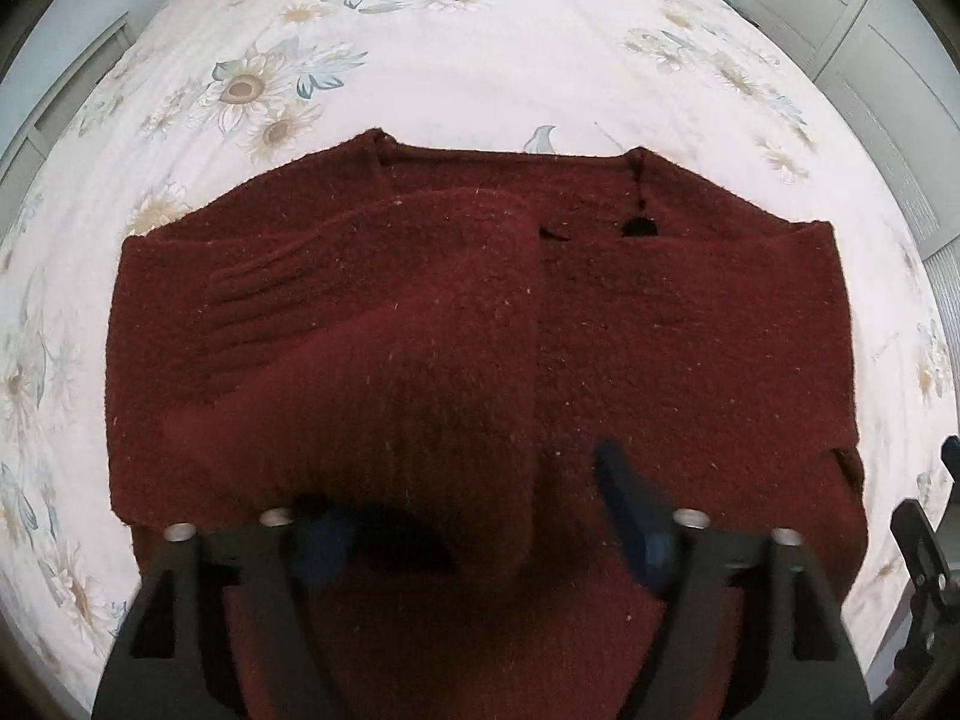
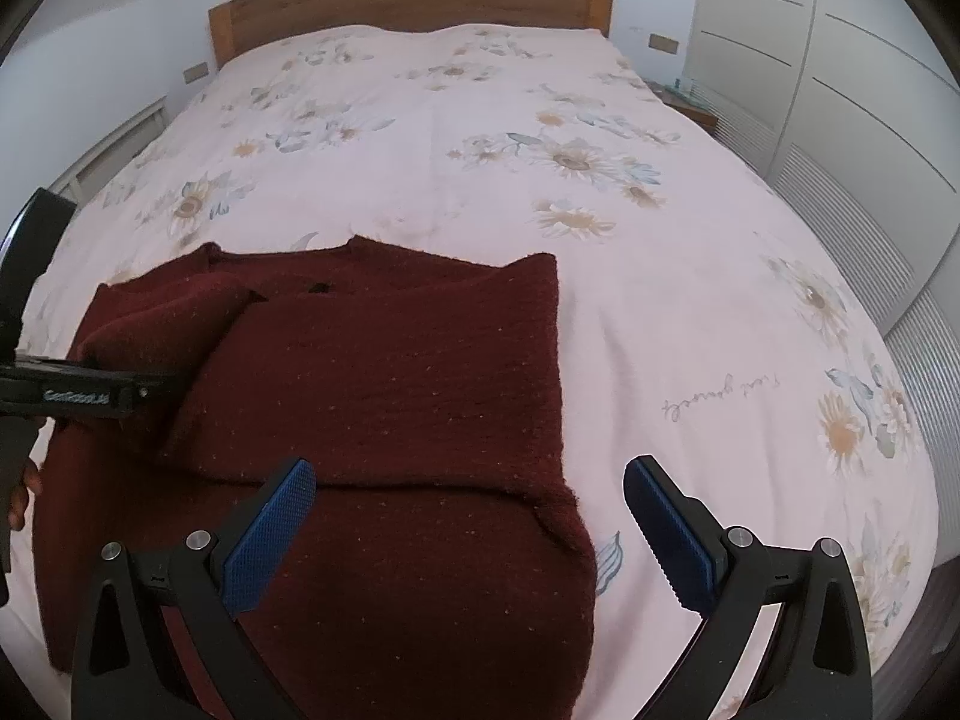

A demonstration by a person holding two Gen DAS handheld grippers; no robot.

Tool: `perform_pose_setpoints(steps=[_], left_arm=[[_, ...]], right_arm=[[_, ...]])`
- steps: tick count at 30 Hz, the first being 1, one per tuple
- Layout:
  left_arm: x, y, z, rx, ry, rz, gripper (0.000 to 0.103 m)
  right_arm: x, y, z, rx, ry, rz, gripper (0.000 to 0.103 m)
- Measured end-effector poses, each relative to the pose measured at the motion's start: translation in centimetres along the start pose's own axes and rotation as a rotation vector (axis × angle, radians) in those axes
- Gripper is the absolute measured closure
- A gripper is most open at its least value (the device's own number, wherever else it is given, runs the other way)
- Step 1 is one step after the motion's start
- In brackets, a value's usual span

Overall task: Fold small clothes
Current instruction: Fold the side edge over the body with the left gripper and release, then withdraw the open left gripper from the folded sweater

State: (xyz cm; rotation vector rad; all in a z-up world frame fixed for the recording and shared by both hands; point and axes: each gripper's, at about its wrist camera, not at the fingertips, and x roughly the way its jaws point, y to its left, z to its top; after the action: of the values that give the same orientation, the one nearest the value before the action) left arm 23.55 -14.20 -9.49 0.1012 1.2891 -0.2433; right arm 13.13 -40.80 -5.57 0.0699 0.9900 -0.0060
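A dark red knitted sweater (image 1: 660, 330) lies flat on the flowered bedspread (image 1: 480, 60), both side parts folded inward. A folded sleeve (image 1: 390, 360) with a ribbed cuff (image 1: 252, 294) runs across its left half. My left gripper (image 1: 462, 480) hovers low over the sweater's near part, open wide; the sleeve's end lies loosely between the blue pads and covers part of the left pad (image 1: 318, 540). In the right wrist view the sweater (image 2: 390, 372) shows again, with my right gripper (image 2: 469, 468) open above its near right edge, holding nothing. The left gripper (image 2: 90, 396) appears at that view's left.
The bedspread (image 2: 690, 330) stretches far beyond and to the right of the sweater. A wooden headboard (image 2: 414, 0) stands at the back, white wardrobe doors (image 2: 840, 90) on the right, and a nightstand (image 2: 690, 99) beside them. A hand (image 2: 18, 492) shows at the left edge.
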Motion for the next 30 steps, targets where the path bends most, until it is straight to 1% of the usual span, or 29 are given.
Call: perform_pose_setpoints(steps=[1,2,3,4,8,11,19,21,25,28,30], left_arm=[[-0.2,0.2,-0.1,0.002,0.001,-0.001,0.017],[-0.4,0.3,-0.2,0.005,-0.003,-0.001,0.015],[-0.7,0.6,-0.5,0.011,-0.010,0.001,0.007],[-0.9,0.7,-0.7,0.017,-0.010,0.003,0.001],[-2.2,1.8,-2.0,0.033,-0.025,0.014,0.001],[-3.1,3.4,-3.1,0.043,-0.039,0.035,0.001],[-4.6,11.2,-5.1,-0.043,-0.025,0.015,0.001],[-4.4,13.0,-5.4,-0.061,-0.009,0.049,0.001],[-3.6,15.0,-5.9,-0.069,-0.003,0.082,0.001],[-2.1,15.6,-6.1,-0.058,0.019,0.111,0.001],[-0.8,15.9,-6.1,-0.046,0.031,0.116,0.002]], right_arm=[[0.0,0.0,0.0,-0.001,0.000,0.000,0.001],[-0.1,0.0,0.0,-0.002,0.000,0.000,0.001],[-0.1,0.0,-0.1,-0.005,0.001,0.000,0.001],[-0.1,0.0,-0.1,-0.004,0.000,0.000,0.001],[-0.1,0.1,-0.2,-0.004,0.003,0.005,0.001],[0.1,0.6,-0.1,-0.015,0.008,0.012,0.001],[0.3,2.7,0.1,-0.054,0.014,0.027,0.001],[0.4,3.1,0.2,-0.065,0.019,0.027,0.001],[0.7,3.9,0.1,-0.079,0.030,0.024,0.001],[0.9,4.4,0.0,-0.089,0.041,0.017,0.001],[0.9,4.7,-0.1,-0.099,0.049,0.013,0.001]])
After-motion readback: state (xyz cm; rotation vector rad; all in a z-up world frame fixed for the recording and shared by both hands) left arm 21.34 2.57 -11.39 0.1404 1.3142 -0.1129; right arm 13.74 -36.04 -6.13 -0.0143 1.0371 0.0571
